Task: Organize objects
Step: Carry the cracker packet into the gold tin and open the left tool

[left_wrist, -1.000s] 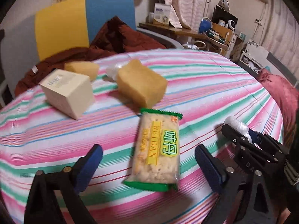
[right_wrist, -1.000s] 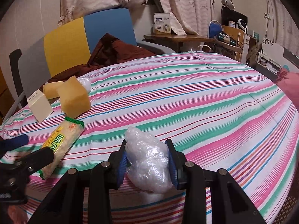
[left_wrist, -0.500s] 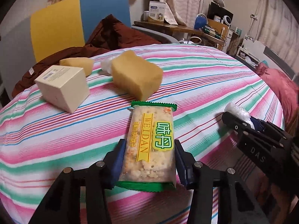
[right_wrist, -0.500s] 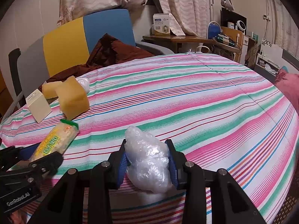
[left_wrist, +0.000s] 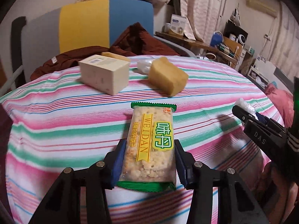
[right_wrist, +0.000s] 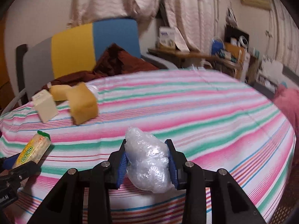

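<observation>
My left gripper is shut on a green-edged cracker packet and holds it above the striped tablecloth. The packet also shows in the right wrist view. My right gripper is shut on a crumpled clear plastic bag above the cloth. The right gripper shows at the right of the left wrist view. A cream box, a yellow sponge block and a second sponge lie at the far side.
Another clear plastic wad lies behind the sponge block. A yellow and blue chair with a dark red cloth stands behind the table. A cluttered desk is at the back right.
My left gripper closed on the cracker packet and lifted it off the cloth. My right gripper, still holding the plastic bag, has risen and swung a little.
</observation>
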`<state>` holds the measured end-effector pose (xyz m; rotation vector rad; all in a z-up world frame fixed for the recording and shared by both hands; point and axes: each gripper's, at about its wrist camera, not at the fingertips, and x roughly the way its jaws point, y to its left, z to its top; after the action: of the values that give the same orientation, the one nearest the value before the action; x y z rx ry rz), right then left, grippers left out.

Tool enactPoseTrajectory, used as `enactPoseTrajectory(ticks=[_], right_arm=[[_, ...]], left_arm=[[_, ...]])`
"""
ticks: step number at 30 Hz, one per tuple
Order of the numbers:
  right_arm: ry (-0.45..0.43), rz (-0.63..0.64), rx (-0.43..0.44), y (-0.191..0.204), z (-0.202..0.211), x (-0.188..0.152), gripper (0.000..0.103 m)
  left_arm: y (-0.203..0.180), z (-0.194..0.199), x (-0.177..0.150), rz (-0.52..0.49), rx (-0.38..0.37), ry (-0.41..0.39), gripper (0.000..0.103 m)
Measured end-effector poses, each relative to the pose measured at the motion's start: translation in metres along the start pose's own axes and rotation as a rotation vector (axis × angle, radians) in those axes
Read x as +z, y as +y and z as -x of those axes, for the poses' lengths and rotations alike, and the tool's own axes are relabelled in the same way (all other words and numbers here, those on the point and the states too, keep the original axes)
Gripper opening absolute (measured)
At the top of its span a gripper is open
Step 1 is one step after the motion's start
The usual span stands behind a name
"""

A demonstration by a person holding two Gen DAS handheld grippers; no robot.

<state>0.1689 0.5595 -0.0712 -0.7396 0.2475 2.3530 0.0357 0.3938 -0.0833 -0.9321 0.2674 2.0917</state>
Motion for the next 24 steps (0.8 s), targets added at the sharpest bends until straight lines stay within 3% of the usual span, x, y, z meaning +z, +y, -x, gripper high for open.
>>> enactPoseTrajectory(ticks=[7,16,24], right_arm=[[-0.017,0.158,0.001,0.032,-0.001,0.002,0.038],[0.002,0.167,-0.008,0.034,0.0,-0.003,0.038],[-0.004,0.203,-0.02,0.04,0.002,-0.005,0.038]], left_arm=[[0.017,0.019,-0.013,0.045,0.018,-0.021,0.05],[0.035,0.063,-0.034,0.062,0.033,-0.073,0.05],[0.065,0.101,-0.041,0.144,0.043,-0.113,0.05]])
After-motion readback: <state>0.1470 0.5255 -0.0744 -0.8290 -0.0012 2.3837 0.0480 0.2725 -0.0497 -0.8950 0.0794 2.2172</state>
